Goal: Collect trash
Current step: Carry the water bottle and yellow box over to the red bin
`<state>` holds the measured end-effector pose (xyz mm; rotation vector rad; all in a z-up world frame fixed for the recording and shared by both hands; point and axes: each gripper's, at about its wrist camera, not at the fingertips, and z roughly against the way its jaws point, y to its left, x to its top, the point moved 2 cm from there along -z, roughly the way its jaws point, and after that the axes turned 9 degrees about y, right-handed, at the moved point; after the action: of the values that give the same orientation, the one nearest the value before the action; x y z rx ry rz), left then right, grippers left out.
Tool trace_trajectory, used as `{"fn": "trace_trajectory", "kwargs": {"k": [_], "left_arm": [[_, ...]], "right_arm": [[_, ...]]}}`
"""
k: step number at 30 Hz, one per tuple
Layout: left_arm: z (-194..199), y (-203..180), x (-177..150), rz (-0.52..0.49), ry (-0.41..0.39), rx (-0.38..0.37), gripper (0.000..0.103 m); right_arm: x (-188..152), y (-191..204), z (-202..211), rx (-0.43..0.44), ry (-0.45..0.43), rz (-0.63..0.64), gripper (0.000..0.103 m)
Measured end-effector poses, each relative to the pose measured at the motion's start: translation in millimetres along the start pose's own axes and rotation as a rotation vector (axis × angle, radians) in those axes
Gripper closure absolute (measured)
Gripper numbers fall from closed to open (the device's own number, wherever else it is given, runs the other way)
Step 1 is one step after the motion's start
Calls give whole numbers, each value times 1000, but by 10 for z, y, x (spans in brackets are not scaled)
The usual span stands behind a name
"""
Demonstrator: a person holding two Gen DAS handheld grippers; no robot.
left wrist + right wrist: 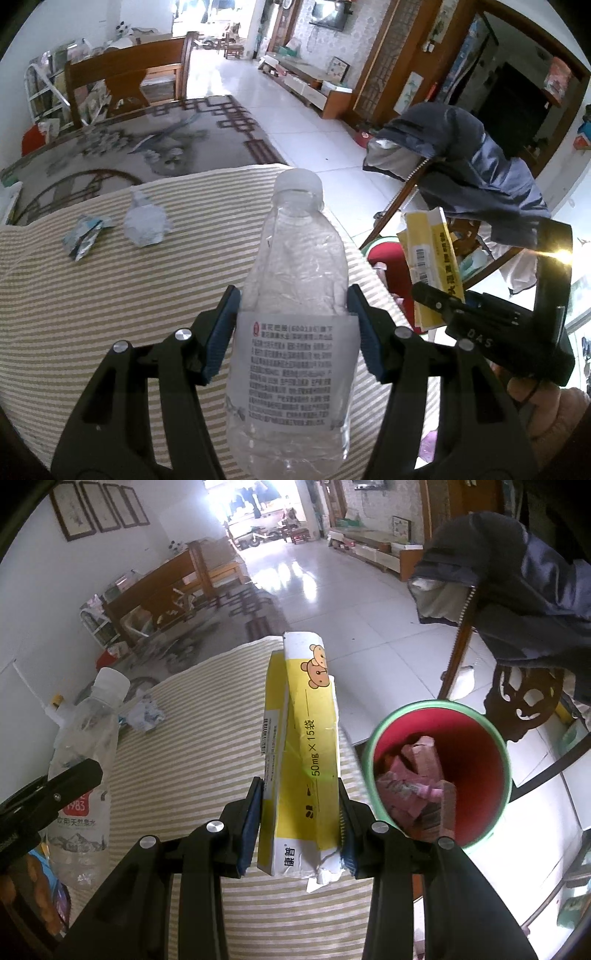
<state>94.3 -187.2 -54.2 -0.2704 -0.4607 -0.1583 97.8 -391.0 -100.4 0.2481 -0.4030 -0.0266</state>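
Both tools are carrying trash above a surface (110,295) draped in a striped cloth. The left tool (293,325) is clamping an empty clear plastic bottle (295,280) across its labelled middle, the blue pads pressing on either side, with the bottle's long axis running straight out along the fingers and its cap pointing away from the camera. The right tool (301,819) is gripping a flattened yellow-and-white medicine box (306,746) near its torn lower end, its long axis likewise pointing forward along the fingers. What the next move hangs on is the trash bin (506,760), red inside with a green rim: in the right wrist view it is sitting just to the right of the box, below the level of the surface edge, already holding some pinkish scraps. The box is therefore the nearer of the two loads, and the right hand looks better placed to drop first; a short swing to the right should bring the box over the opening, and tipping its long axis downward would probably help it fall in cleanly. The bottle is lying further to the left, so the left hand would have to cross over the surface to reach the bin. Two more pieces are waiting on the cloth beyond the bottle: a crumpled white paper (146,225) and a torn blue-and-white wrapper (85,236), close together.
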Motion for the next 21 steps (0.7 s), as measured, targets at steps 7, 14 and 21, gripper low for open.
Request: {"fn": "trace_trajectory", "kwargs": {"k": [7,14,21], "left_arm": [[-218,-444,108,-47,23,-35,46],[-498,-932,185,-113,57,-80,46],[-841,-1448,282,-194,90,-138,46]], "right_arm": [[14,-490,99,-23,-8,-55,67],[-13,-988,149,-53,-6,-130,67],[16,-1396,142,-69,1,-172,67]]}}
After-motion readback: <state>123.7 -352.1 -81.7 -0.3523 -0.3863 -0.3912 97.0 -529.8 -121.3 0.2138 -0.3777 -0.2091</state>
